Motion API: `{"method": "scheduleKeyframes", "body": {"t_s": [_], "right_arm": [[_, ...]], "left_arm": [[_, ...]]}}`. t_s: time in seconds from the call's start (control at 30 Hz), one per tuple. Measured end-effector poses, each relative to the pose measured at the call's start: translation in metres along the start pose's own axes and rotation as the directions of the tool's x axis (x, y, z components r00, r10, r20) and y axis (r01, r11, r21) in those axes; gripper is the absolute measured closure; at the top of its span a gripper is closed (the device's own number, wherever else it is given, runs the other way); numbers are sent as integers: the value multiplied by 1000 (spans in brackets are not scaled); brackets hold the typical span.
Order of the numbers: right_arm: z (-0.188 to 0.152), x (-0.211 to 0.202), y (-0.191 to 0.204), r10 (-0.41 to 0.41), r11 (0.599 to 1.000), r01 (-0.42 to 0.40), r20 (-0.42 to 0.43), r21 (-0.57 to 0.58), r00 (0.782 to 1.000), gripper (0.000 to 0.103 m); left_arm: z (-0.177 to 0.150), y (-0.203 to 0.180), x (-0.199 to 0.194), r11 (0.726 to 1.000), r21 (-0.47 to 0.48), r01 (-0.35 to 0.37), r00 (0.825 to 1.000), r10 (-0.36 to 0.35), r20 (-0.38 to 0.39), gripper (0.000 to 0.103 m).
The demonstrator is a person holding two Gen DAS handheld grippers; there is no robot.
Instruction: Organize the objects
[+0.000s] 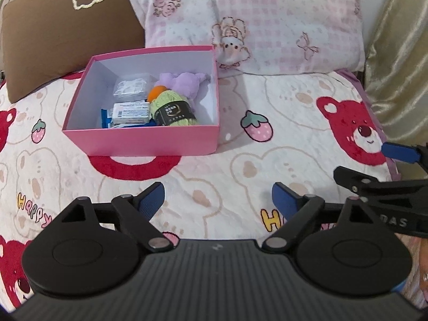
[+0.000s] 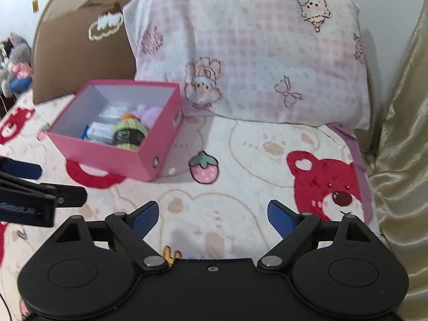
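Fingers first: both sets are spread wide w/ nothing between the blue pads. The left gripper (image 1: pixel 218 200) hangs over bare blanket, and the right gripper (image 2: pixel 213 215) does the same just beside it; each one's tips poke into the other cam's edge. No loose items anywhere near the tips afaict.

Under them is the bear-print blanket (image 1: pixel 240 160), fluffy and soft, so anything set on it can tip or sink a bit.

Further out, left of center in both views, sits the pink box (image 1: pixel 139 140), lid off, resting flat on the blanket. Inside, nearest the front wall: a small white carton (image 1: pixel 131 112) on top of some blue packets (image 1: pixel 104 117), and next to those a green yarn skein (image 1: pixel 171 109) w/ a black label. Behind them, a clear pack of white bits (image 1: pixel 131 87), something orange (image 1: pixel 156 92), and a purple plush (image 1: pixel 184 81) in the back corner.

Handling guess: box is thin cardboard, prob light, walls will flex if pinched mid-span. I'd take it by a wall close to a corner, one gripper per side, and keep it level. Yarn and plush are squishy, easy to pinch anywhere.

Behind the box, a brown cushion (image 1: pixel 67 34) and a pink checked pillow (image 1: pixel 254 21) lean at the head of the bed.
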State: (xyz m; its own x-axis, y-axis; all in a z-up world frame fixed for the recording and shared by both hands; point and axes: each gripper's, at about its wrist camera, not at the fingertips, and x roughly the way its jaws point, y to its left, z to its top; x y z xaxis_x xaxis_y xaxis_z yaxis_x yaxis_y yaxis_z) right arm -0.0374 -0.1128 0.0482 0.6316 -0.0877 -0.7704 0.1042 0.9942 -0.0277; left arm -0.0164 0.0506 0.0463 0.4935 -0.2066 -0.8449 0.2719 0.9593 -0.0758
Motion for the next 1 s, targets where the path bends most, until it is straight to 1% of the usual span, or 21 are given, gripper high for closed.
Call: {"method": "scheduleKeyframes", "body": {"t_s": [0.07, 0.17, 0.23, 0.33, 0.47, 0.7, 0.8, 1.0], "right_arm": [[-2, 1, 2, -5, 1000, 5, -2, -9, 1000, 12], [-4, -1, 2, 16, 1000, -16, 12, -5, 1000, 12], [-4, -3, 1, 29, 1000, -29, 14, 10, 999, 12], [-4, -5, 2, 26, 1000, -27, 20, 14, 999, 12], [-5, -6, 2, 25, 999, -26, 19, 22, 1000, 12], [-6, -6, -1, 21, 999, -21, 10, 31, 1000, 12], [-5, -4, -2, 16, 999, -16, 5, 34, 1000, 12], [-7, -4, -4, 3, 999, -3, -7, 43, 1000, 12]], "left_arm": [[-2, 1, 1, 1000, -6, 5, 1000, -5, 0, 16], [-5, 1, 1, 1000, 2, -1, 1000, 1, 5, 13], [-6, 0, 0, 1000, 2, -7, 1000, 7, 12, 5], [-8, 0, 1, 1000, 10, -5, 1000, 5, 12, 0], [-10, 1, 4, 1000, 1, -6, 1000, 6, -20, 0], [-11, 1, 10, 999, -18, -40, 997, 39, -63, 0], [-11, 0, 11, 999, -11, -46, 995, 45, -86, 0], [-12, -1, 12, 998, 1, -57, 994, 57, -98, 0]]}}
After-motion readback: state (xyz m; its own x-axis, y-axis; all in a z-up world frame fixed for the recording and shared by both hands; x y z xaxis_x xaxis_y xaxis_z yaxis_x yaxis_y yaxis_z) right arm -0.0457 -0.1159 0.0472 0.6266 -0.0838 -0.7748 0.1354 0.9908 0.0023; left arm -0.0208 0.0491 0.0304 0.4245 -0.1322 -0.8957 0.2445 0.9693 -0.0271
